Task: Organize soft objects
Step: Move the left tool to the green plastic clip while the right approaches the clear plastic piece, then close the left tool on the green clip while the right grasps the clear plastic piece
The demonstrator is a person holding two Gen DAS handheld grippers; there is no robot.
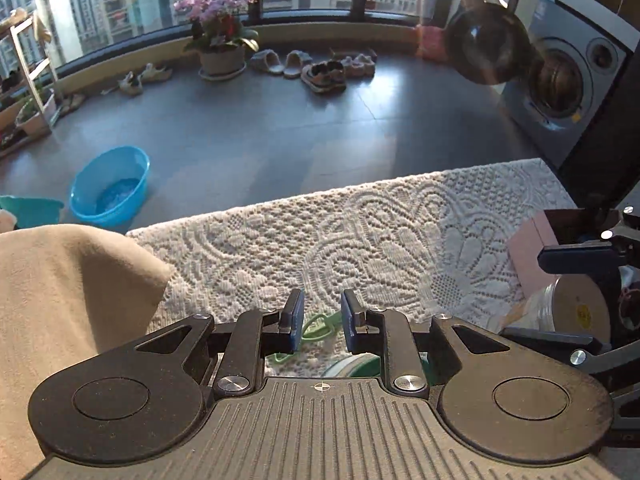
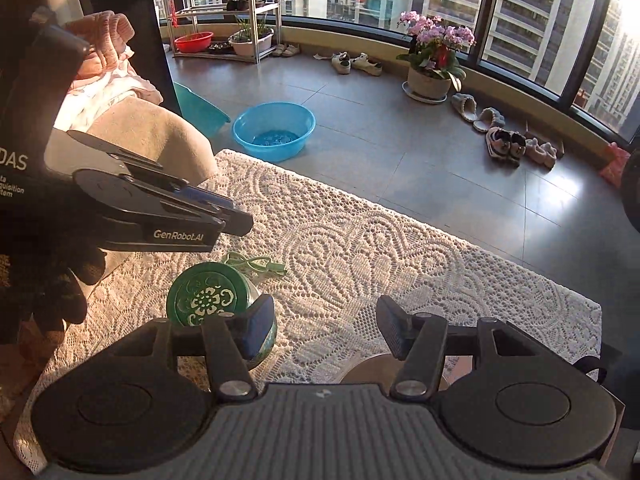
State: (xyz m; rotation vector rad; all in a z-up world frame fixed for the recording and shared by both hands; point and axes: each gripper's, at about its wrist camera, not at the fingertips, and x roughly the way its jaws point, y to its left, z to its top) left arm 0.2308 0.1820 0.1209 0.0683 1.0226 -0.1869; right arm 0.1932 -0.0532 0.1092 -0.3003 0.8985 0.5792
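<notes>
Both grippers empty over the lace cloth, soft pile untouched

Left gripper (image 1: 322, 322) has its jaws parted, gripping nothing, hovering above a green cord (image 2: 256, 263) on the lace tablecloth (image 1: 360, 240); right gripper (image 2: 326, 326) is spread wider, also empty. The beige cloth (image 1: 68, 280) lies draped at the tablecloth's left end, with pink and white garments (image 2: 108, 64) heaped behind it, likely staged for sorting. A green round tin (image 2: 206, 300) sits just beside the cord, so reach past it for the fabric
</notes>
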